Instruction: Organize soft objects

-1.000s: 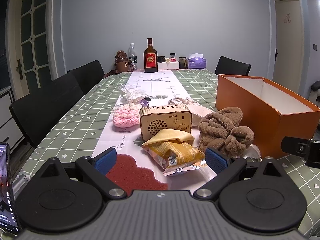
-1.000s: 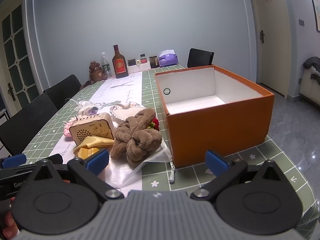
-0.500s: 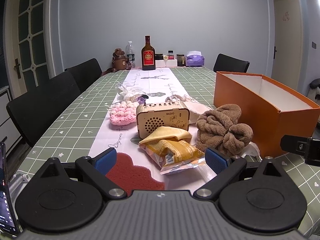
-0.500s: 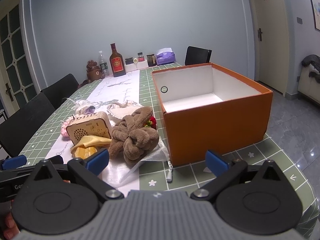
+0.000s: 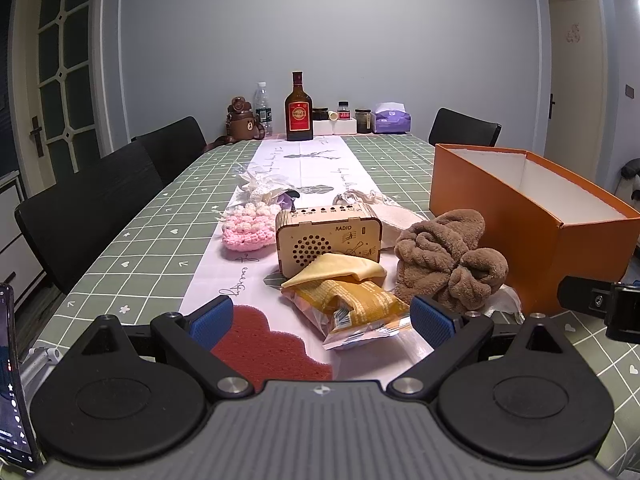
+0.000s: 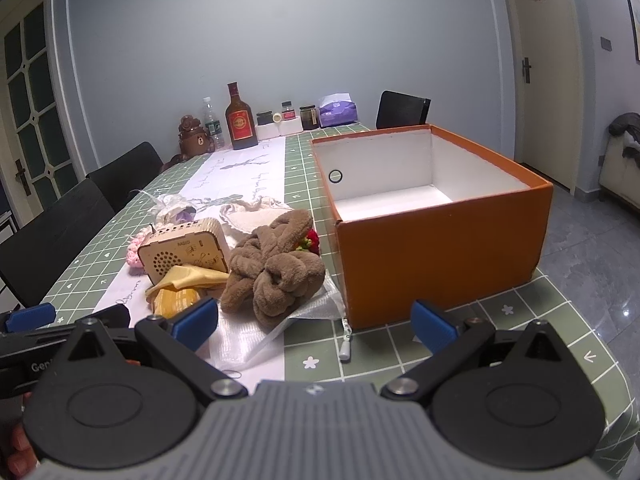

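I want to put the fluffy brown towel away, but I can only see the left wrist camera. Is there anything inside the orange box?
Observer: The right wrist view looks into the orange box. The part of its white floor that shows is bare.
Operator: Is anything hiding behind the towel?
Observer: Yes, a small red thing is tucked between the brown towel and the box.
Operator: Anything else I can't see?
Observer: A black ring marks the box's inner wall.

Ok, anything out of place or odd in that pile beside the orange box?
Yes: a hard wooden radio sits among the soft things, pink knit to its left, brown towel to its right. The snack bag lies crumpled in front. Nothing spilled.
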A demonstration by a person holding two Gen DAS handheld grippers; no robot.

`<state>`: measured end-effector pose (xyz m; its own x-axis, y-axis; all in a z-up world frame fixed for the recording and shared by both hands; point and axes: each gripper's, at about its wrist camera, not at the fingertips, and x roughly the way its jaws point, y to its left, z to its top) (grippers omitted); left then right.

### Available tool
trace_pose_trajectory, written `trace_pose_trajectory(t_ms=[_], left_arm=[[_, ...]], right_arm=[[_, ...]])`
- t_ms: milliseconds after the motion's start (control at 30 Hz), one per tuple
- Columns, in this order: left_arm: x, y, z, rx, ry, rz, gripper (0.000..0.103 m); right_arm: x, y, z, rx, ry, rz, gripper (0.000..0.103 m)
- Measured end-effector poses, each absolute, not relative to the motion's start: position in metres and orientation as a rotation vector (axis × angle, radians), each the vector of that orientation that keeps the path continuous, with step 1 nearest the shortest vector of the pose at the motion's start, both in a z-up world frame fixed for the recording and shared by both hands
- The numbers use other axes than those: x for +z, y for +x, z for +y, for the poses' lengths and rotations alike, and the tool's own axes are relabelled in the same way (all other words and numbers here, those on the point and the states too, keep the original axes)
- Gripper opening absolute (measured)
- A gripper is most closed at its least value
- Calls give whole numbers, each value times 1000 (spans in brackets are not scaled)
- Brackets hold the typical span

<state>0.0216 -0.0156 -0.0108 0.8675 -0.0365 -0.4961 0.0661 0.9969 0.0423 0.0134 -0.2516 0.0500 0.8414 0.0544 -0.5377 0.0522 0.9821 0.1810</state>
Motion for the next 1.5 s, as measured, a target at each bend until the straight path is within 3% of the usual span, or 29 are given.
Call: trace_pose_trajectory(t_ms=[1500], left_arm=[[-10,17,-5,-64,13,533,103]], right_arm=[[48,12,-243,71,152,546,101]])
